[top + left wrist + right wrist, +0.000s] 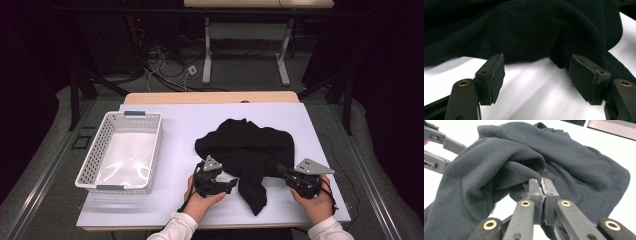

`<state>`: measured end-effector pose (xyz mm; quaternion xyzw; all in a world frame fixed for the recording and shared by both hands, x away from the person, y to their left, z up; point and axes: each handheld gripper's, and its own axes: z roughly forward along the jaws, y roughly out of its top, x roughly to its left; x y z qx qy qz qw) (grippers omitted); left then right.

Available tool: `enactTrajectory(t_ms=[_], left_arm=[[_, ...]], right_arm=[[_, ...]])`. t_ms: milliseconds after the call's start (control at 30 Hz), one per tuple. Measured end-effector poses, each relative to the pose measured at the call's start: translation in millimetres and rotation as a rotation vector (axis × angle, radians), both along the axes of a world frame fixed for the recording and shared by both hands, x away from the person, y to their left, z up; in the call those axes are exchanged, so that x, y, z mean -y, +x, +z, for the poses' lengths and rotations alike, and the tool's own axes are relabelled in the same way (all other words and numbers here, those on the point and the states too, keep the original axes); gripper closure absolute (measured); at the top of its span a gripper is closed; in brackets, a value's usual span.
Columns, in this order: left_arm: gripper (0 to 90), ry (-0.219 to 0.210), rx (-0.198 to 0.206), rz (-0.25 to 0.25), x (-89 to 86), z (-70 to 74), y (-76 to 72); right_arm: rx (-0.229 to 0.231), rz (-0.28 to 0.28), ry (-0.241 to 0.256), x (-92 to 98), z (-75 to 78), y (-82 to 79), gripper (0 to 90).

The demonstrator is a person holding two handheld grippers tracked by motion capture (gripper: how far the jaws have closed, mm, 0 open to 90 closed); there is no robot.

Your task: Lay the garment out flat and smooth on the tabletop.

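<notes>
A black garment [245,145] lies crumpled on the white table cover, right of the middle, with one strip trailing toward the front edge. My left gripper [231,184] rests at its near left edge. In the left gripper view the left gripper [537,68] stands open over bare cover, with the garment [524,30] just beyond the pads. My right gripper [279,171] is at the garment's near right edge. In the right gripper view the right gripper [541,182] is shut, pinching a fold of the garment [564,157]. The left gripper [445,152] shows at the far left there.
A white perforated plastic basket [92,155] stands empty on the left part of the table [175,210]. A person's hands and white sleeves come in at the front edge. Beyond the table are a dark floor, cables and another table's legs.
</notes>
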<state>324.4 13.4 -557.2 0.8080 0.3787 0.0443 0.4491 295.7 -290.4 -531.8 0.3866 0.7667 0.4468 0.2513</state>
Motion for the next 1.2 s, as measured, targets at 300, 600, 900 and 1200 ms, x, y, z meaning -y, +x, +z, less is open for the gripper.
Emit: enactTrajectory(t_ms=[300, 600, 900, 1200], left_arm=[[36.3, 0.051, 0.04, 0.015, 12.7, -1.7, 8.7], [84.9, 0.104, 0.062, -0.014, 20.0, 3.4, 10.2], [89.3, 0.04, 0.081, 0.027, -5.5, 20.5, 14.8], [89.5, -0.034, 0.124, 0.142, -52.7, 48.2, 24.5]], right_arm=[[-0.016, 0.001, 0.024, 0.6, -1.5, 1.1, 87.9], [-0.017, 0.007, 0.028, -1.3, -2.9, 1.5, 87.9], [-0.016, 0.002, 0.029, 1.3, -1.4, 1.8, 87.9], [0.003, -0.04, 0.046, 13.4, 4.6, 4.2, 88.1]])
